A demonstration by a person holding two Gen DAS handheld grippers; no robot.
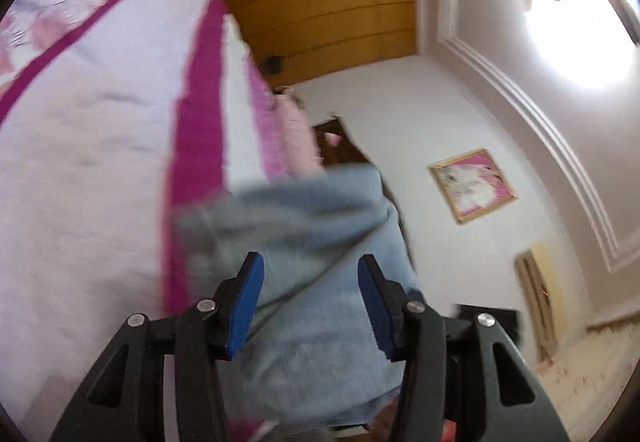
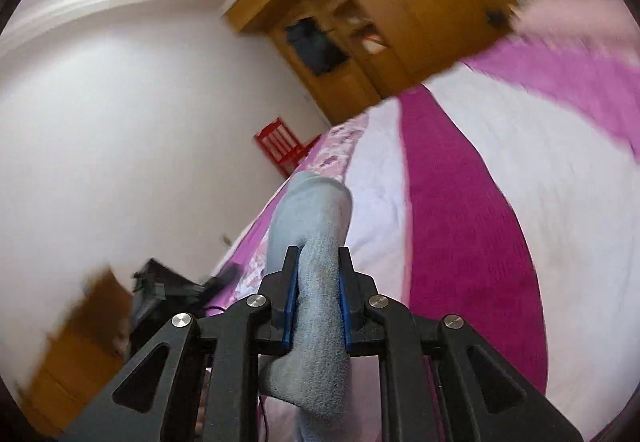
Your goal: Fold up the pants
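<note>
The pants (image 1: 316, 242) are light blue-grey soft fabric. In the left wrist view they lie blurred over the edge of the bed (image 1: 88, 170), in front of and under my left gripper (image 1: 310, 266), whose blue pads stand wide apart with cloth showing behind the gap. In the right wrist view my right gripper (image 2: 318, 258) is shut on a thick bunch of the pants (image 2: 316, 306). The bunch runs up between the pads and sticks out beyond the fingertips, above the bed (image 2: 540, 202).
The bed has a white cover with magenta stripes and a floral border. A wooden wardrobe (image 1: 324, 2) stands behind it. A red chair (image 2: 282, 146) stands by the white wall. A framed picture (image 1: 472, 184) hangs on the wall. Dark objects (image 2: 160, 286) sit beside the bed.
</note>
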